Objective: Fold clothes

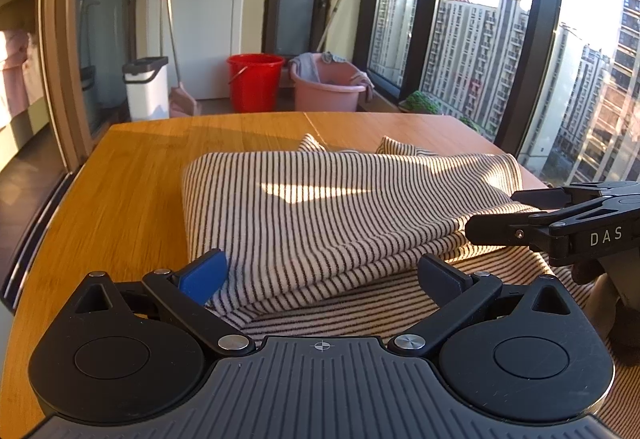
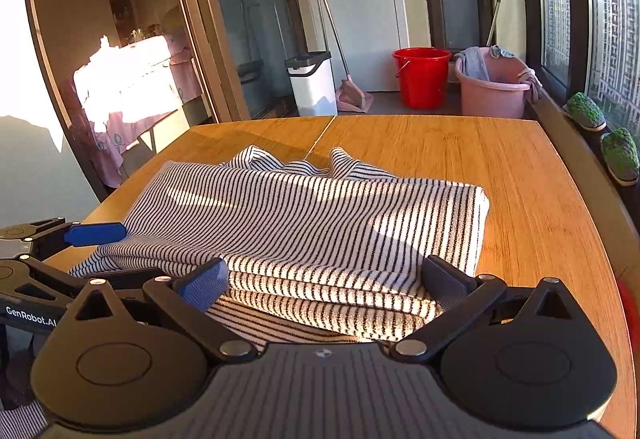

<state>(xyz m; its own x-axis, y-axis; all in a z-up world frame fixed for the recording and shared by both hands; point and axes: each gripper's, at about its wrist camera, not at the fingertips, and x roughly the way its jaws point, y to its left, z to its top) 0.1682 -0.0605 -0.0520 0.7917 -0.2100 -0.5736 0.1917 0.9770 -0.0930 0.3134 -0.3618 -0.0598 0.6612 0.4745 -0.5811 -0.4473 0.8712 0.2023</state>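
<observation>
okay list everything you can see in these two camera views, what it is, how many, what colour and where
striped garment: one, white with dark stripes, folded in layers on the table
table: one, orange-brown wood, under the garment
bucket: one, red, on the floor beyond the table
basin: one, pink, right of the bucket, cloths draped on its rim
bin: one, white with dark lid, left of the bucket
dustpan: one, pink, beside the bin
plants: two, green, on the window sill
left gripper: black, one blue pad, open at the garment's near edge
right gripper: black, open, likewise
</observation>
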